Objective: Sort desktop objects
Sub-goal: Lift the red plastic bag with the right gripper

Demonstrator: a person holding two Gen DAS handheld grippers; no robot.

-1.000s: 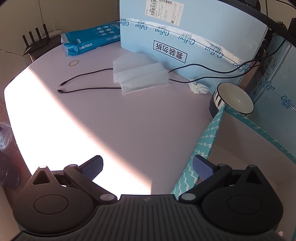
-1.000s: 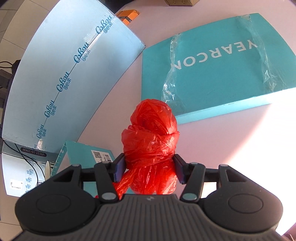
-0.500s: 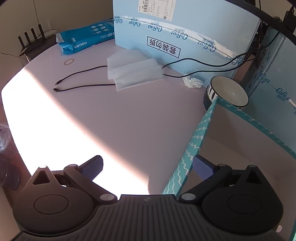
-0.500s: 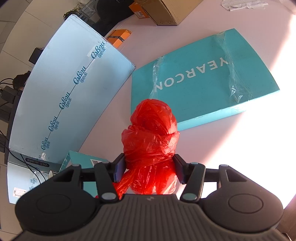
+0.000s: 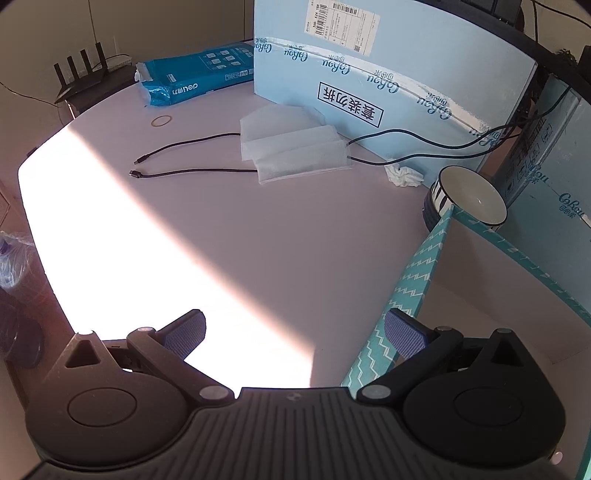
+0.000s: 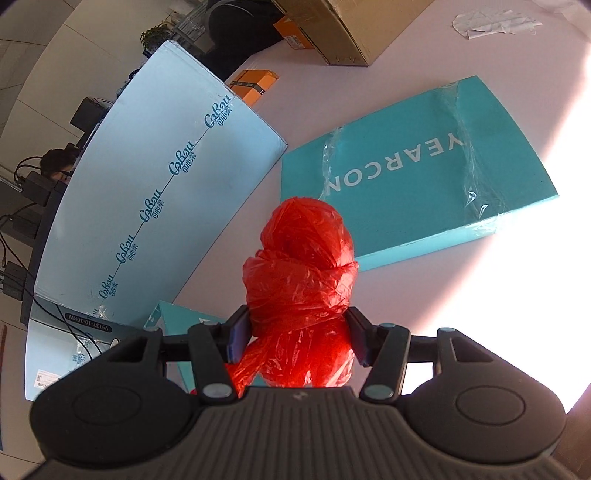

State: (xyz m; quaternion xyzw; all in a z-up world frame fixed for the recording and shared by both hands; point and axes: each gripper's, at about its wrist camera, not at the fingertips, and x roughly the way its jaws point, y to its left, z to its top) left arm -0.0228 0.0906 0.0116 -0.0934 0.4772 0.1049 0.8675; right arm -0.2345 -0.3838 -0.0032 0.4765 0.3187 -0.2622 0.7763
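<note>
The right gripper [image 6: 298, 334] is clamped on a knotted bundle of crinkled red plastic bag [image 6: 301, 273], its two pads pressing the lower part of the bundle from either side while the rounded top sticks out past the fingertips, above the pale worktop [image 6: 424, 55]. Beyond the bundle lies a flat teal cardboard box lid printed YEARCON [image 6: 413, 173] (loose clear tape runs across it), and to its left a long pale blue carton with dark blue script [image 6: 155, 188] lies on the worktop. At the far edge are a small orange box [image 6: 255, 83] and a brown cardboard box [image 6: 340, 29]. The left gripper [image 5: 293, 334] holds nothing, its blue-padded fingers [image 5: 184, 334] standing wide apart over the sunlit part of the worktop; the right finger sits just at the wall of an open teal box with a white zigzag pattern [image 5: 410, 291], though whether it touches the wall I cannot tell. Behind that box stands a white bowl with a black-and-white striped outside [image 5: 469, 195], near a crumpled white tissue [image 5: 404, 175]. Further back are white foam sheets [image 5: 295, 147] with two thin black cables [image 5: 192, 171] trailing from under them, a blue paper ream wrapper [image 5: 195, 79] and a thin ring [image 5: 161, 120].
</note>
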